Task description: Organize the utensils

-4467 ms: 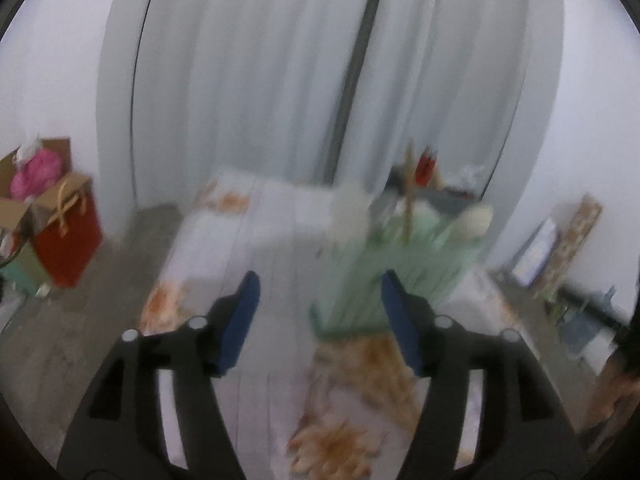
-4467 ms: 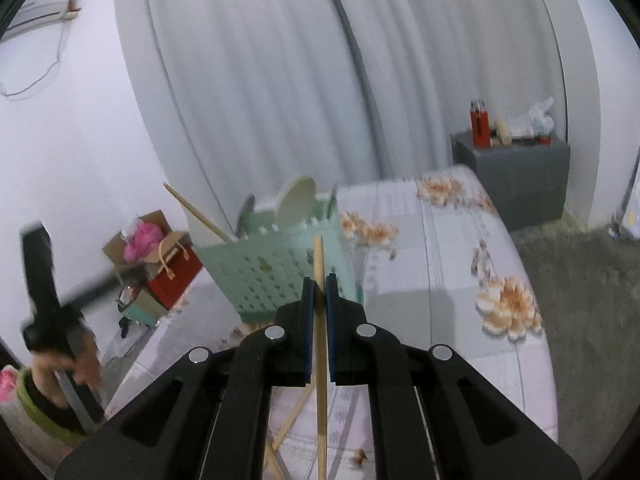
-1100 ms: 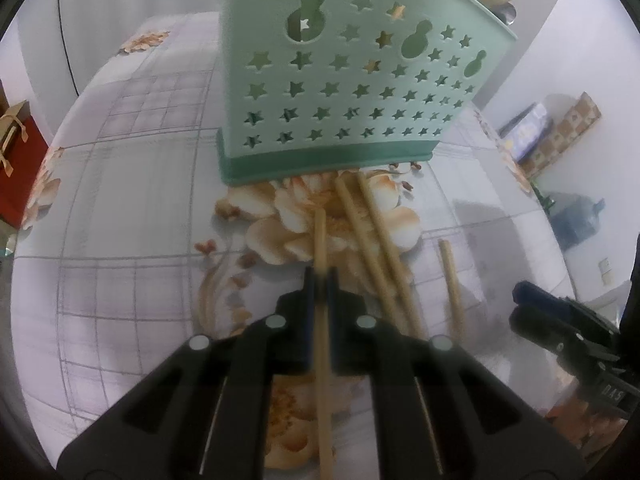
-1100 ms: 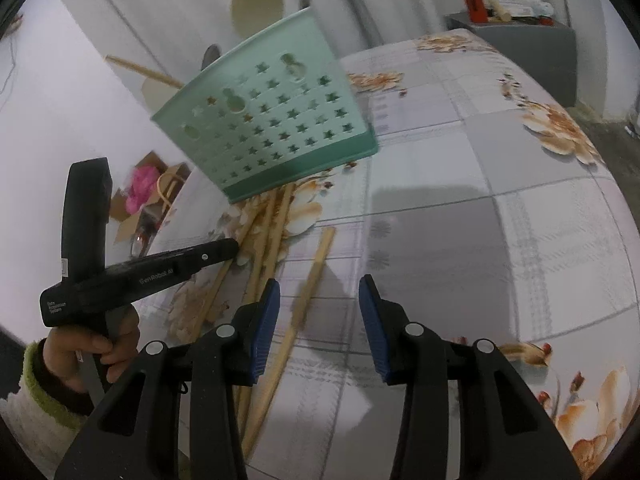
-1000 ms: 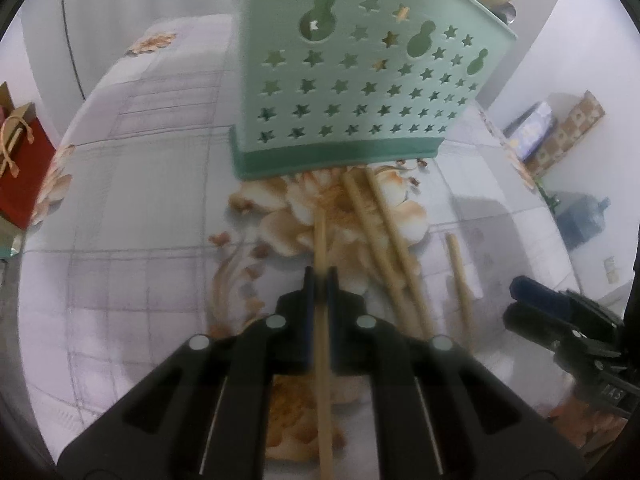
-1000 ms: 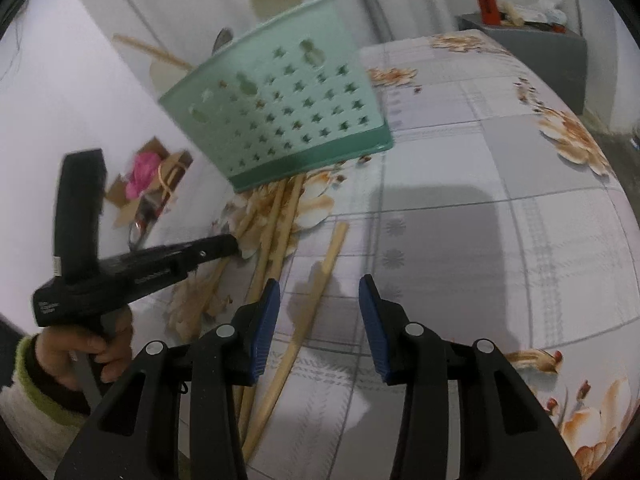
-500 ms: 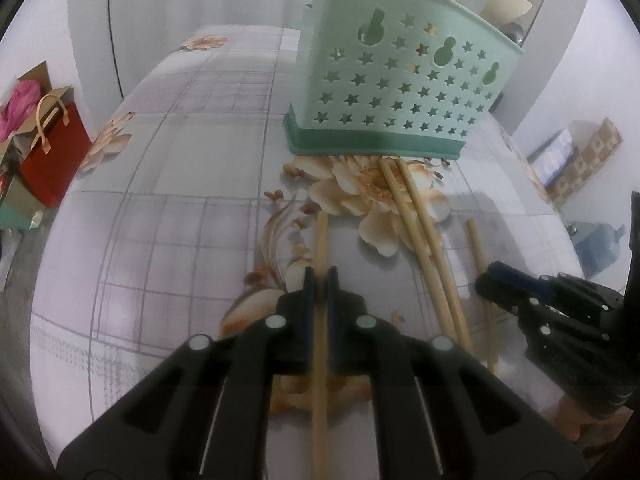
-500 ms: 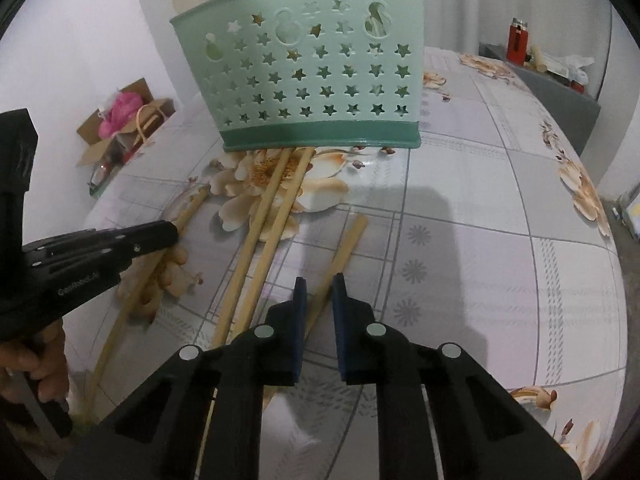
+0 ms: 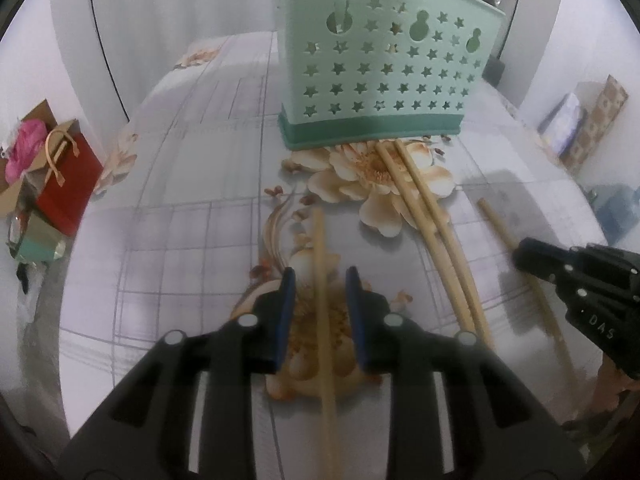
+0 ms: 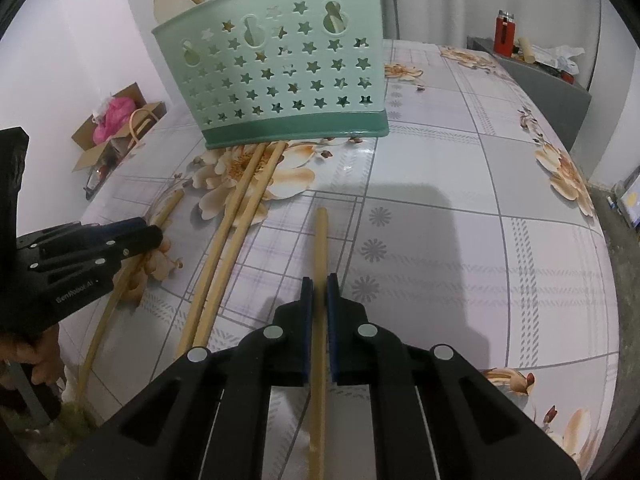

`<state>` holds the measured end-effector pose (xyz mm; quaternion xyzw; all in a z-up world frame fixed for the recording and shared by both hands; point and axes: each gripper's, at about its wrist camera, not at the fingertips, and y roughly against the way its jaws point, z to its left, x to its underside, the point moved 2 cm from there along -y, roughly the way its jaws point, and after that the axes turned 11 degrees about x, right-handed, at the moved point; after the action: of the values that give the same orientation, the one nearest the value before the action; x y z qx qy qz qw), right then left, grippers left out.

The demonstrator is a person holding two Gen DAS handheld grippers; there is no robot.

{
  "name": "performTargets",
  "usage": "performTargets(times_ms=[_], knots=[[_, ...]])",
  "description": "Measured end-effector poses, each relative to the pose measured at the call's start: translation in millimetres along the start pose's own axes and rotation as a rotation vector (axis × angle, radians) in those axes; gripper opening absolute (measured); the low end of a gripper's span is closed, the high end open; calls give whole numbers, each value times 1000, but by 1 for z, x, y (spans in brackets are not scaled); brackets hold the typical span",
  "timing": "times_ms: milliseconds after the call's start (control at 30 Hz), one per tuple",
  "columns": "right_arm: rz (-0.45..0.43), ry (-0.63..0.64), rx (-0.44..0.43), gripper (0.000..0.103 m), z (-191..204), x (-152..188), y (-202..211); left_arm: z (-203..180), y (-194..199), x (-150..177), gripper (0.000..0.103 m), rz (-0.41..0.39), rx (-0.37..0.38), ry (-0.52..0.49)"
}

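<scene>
The right claw (image 10: 319, 292) pinches a chopstick (image 10: 320, 240) whose long axis points to twelve o'clock, toward the green caddy (image 10: 280, 72), while the left claw (image 9: 320, 286) gapes around another stick (image 9: 320, 248).

Soft dim indoor light, fisheye edge warping, slight blur, faint tabletop glare.

Left gripper (image 9: 320, 292), earlier clamped on a chopstick (image 9: 320, 264) before the green holder (image 9: 384, 76), now open around it. Right gripper (image 10: 319, 294), earlier open, now closed on another chopstick (image 10: 320, 240).
</scene>
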<state>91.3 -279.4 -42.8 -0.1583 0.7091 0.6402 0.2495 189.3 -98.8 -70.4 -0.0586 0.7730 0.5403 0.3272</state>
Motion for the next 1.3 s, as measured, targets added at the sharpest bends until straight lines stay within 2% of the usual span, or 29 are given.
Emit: performTargets(times_ms=[300,1300], knots=[[0,0,-1,7,0,0,0,-1,-1,0,23,0,-21,-16],[3,-7,-8,7,0,1,0,1,-1,0,23,-3,-19,-20]])
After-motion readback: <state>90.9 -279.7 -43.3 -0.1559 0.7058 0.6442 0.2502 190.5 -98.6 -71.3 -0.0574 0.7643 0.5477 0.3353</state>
